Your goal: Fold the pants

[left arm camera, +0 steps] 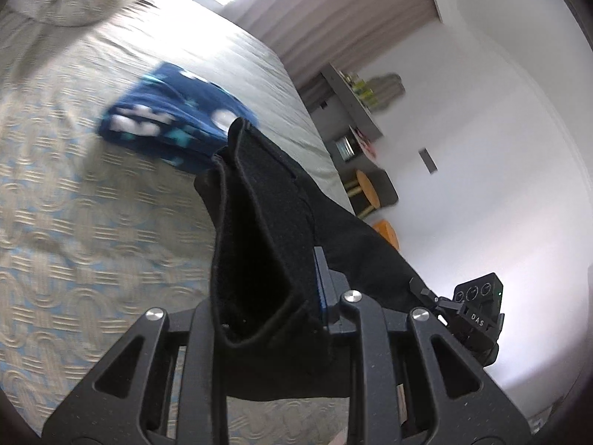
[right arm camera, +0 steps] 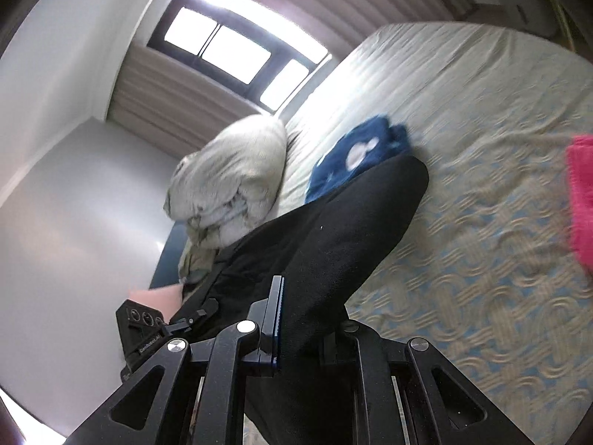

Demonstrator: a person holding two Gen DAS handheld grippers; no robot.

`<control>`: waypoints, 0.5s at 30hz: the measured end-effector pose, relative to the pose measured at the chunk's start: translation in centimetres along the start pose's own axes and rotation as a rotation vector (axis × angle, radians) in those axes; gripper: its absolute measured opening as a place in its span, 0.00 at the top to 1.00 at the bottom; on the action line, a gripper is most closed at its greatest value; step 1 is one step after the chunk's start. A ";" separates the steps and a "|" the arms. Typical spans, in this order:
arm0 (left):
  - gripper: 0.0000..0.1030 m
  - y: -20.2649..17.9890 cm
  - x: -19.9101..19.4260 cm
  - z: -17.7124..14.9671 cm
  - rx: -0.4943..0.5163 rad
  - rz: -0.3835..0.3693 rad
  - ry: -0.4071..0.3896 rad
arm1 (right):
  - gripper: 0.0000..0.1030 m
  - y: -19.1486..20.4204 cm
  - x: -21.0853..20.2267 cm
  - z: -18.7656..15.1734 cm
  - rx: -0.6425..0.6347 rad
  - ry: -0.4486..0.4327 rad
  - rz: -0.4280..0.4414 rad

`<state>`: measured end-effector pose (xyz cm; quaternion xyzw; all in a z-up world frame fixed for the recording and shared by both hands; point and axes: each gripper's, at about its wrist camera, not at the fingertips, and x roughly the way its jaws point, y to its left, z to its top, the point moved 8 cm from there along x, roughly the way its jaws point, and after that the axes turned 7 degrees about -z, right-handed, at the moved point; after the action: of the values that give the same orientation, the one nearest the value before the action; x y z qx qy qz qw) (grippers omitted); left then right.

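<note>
We are holding the pants (left arm camera: 267, 222) up over the bed (left arm camera: 92, 222); the left gripper (left arm camera: 296, 296) and right gripper (right arm camera: 296, 315) are each pinching black cloth; we judge we are spreading them out; next calls for laying them flat.
</note>
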<state>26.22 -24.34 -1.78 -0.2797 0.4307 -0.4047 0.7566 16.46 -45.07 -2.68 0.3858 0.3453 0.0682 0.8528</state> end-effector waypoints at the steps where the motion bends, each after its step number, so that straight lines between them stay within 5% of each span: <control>1: 0.75 -0.8 1.2 -0.3 0.008 -0.004 0.015 | 0.88 -0.9 -1.0 0.4 0.007 -0.014 -0.004; 15: 0.75 -14.2 22.1 -4.5 0.104 -0.121 0.230 | 0.88 -18.0 -17.5 7.5 0.138 -0.201 -0.149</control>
<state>23.63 -50.92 -2.34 -0.2177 0.4753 -0.5008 0.6898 5.44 -68.84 -2.52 0.4217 0.2898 -0.0580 0.8572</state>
